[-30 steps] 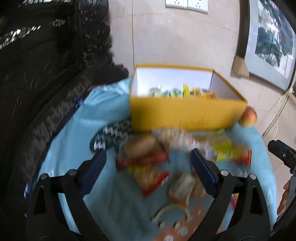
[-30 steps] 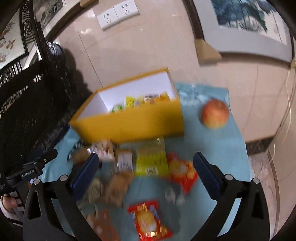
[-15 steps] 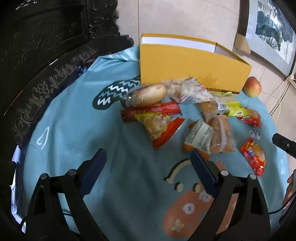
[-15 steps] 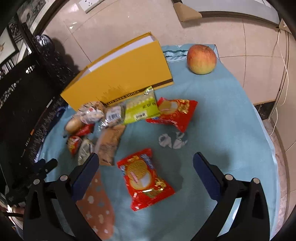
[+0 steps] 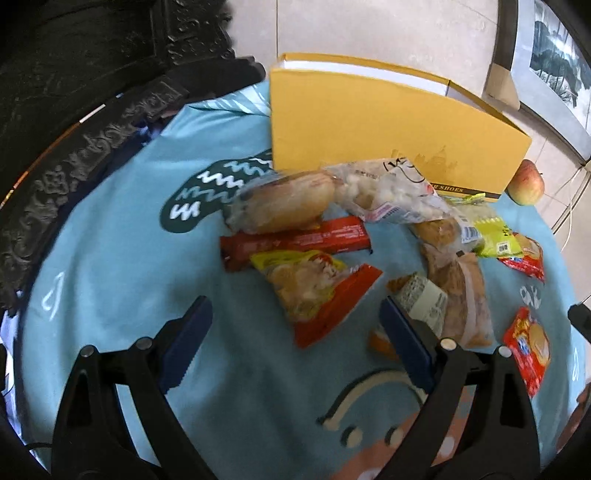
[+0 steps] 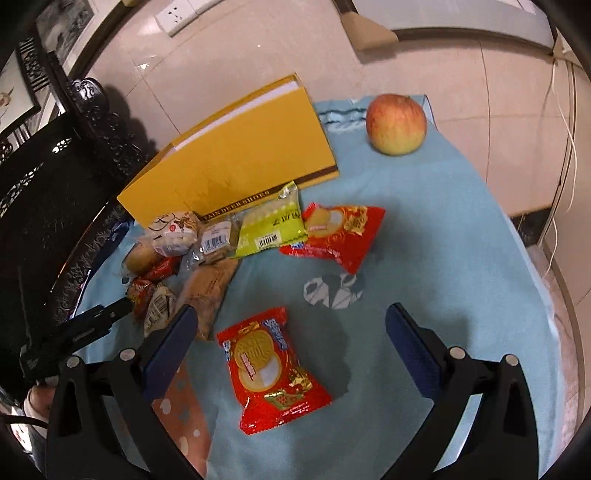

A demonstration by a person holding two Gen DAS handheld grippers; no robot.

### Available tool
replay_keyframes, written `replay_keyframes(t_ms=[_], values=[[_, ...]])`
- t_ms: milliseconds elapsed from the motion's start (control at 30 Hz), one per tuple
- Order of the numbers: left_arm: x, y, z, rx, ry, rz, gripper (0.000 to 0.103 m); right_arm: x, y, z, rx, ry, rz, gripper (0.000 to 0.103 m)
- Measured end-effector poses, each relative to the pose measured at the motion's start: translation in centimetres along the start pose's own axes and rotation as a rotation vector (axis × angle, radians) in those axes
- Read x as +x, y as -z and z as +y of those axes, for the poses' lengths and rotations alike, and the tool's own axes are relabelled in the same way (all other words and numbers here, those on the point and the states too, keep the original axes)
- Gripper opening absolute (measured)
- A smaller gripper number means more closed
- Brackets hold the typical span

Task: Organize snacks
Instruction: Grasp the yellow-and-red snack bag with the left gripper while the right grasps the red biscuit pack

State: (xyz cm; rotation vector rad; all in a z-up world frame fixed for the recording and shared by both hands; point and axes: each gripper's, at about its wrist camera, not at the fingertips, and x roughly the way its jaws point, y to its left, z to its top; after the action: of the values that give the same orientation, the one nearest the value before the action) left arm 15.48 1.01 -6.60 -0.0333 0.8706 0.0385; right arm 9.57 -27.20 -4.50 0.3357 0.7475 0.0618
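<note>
A round table with a dark carved wooden rim [image 5: 70, 155] carries a light blue cartoon-printed tablecloth [image 6: 424, 236]. Behind the table rises a wall of glossy beige tiles [image 5: 369, 33], lit brightly enough to show pale reflections. On that wall, above the table, sits a white double power socket [image 6: 183, 16]. Left of the table stands black carved openwork furniture [image 6: 44, 173], and framed pictures [image 6: 18, 85] hang above it. To the right of the table a large framed ink painting [image 5: 554, 70] leans against the wall, its corner capped with cardboard [image 6: 365, 31]. White cables [image 6: 569, 122] hang beside it.
</note>
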Motion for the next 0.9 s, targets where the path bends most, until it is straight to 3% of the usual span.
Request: replay_keyframes(t_ms=[133, 233, 267, 367, 400, 467, 700, 900], values=[[2.1, -0.7, -0.2, -0.028, 0.015, 0.033, 0.093, 0.9, 0.2, 0.0, 0.001, 0.003, 0.038, 0.102], [4.1, -0.8, 0.0, -0.047, -0.007, 0.107, 0.090, 1.6, 0.6, 0.3, -0.019, 0.011, 0.062, 0.102], [4.2, -0.8, 0.0, -0.042, -0.020, 0.099, 0.083, 1.6, 0.6, 0.4, -0.026, 0.011, 0.065, 0.102], [3.5, -0.7, 0.3, -0.035, -0.024, 0.067, 0.031, 1.6, 0.7, 0.7, -0.049, 0.019, 0.057, 0.102], [3.3, -0.8, 0.7, -0.048, -0.015, 0.069, 0.028, 1.6, 0.8, 0.8, -0.054, 0.023, 0.053, 0.102], [2.7, -0.6, 1.3, -0.075, 0.009, 0.054, 0.027, 1.6, 0.8, 0.7, -0.058, 0.033, 0.048, 0.102], [-1.7, 0.2, 1.0, -0.014, 0.029, -0.104, 0.028, 2.6, 1.5, 1.9, -0.150, 0.039, 0.096, 0.102], [-1.7, 0.4, 0.4, 0.005, 0.075, -0.079, 0.028, 4.1, 3.0, 4.2, -0.303, 0.108, 0.147, 0.102]])
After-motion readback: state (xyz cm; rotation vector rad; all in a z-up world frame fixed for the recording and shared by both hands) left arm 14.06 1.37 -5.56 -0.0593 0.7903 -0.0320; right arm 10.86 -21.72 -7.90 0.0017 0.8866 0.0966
